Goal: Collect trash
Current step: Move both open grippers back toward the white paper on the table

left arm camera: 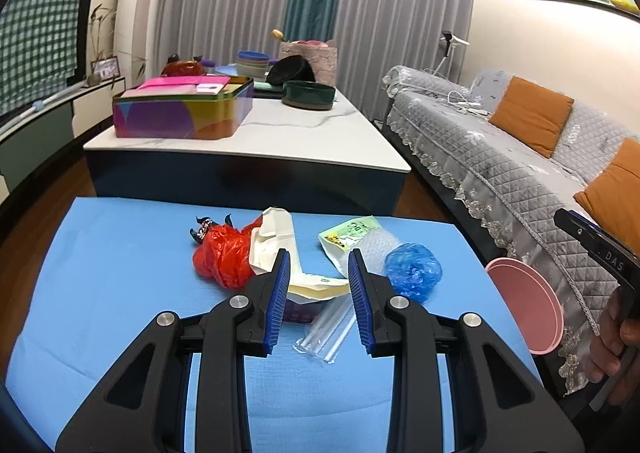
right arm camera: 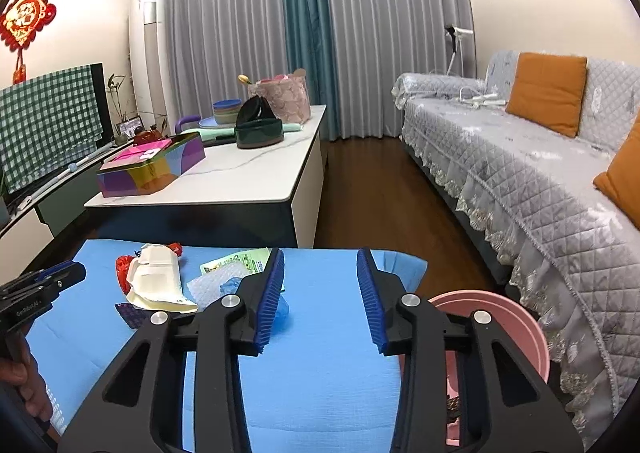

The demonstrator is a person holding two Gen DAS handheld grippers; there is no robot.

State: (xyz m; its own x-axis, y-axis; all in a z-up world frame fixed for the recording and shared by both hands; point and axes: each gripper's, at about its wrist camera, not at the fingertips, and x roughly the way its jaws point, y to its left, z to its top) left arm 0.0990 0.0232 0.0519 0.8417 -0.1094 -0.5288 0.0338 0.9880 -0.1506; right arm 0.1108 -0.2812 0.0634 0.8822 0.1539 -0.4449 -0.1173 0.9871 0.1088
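Trash lies on a blue table (left arm camera: 120, 293): a crumpled red plastic bag (left arm camera: 220, 257), a cream paper wrapper (left arm camera: 276, 245), a clear plastic sleeve (left arm camera: 328, 329), a green-labelled bubble-wrap pouch (left arm camera: 356, 237) and a crumpled blue plastic ball (left arm camera: 414, 271). My left gripper (left arm camera: 319, 265) is open and empty, above the wrapper and the sleeve. My right gripper (right arm camera: 322, 265) is open and empty over bare blue table (right arm camera: 320, 373), right of the blue ball (right arm camera: 280, 307) and the wrapper (right arm camera: 154, 277). A pink bin (right arm camera: 500, 313) stands at the table's right edge, also in the left wrist view (left arm camera: 528, 305).
A white marble coffee table (left arm camera: 280, 133) behind holds a colourful tin (left arm camera: 180, 113), bowls and a dark round container (left arm camera: 308, 95). A grey quilted sofa (left arm camera: 520, 157) with orange cushions runs along the right. A TV stand is at the left.
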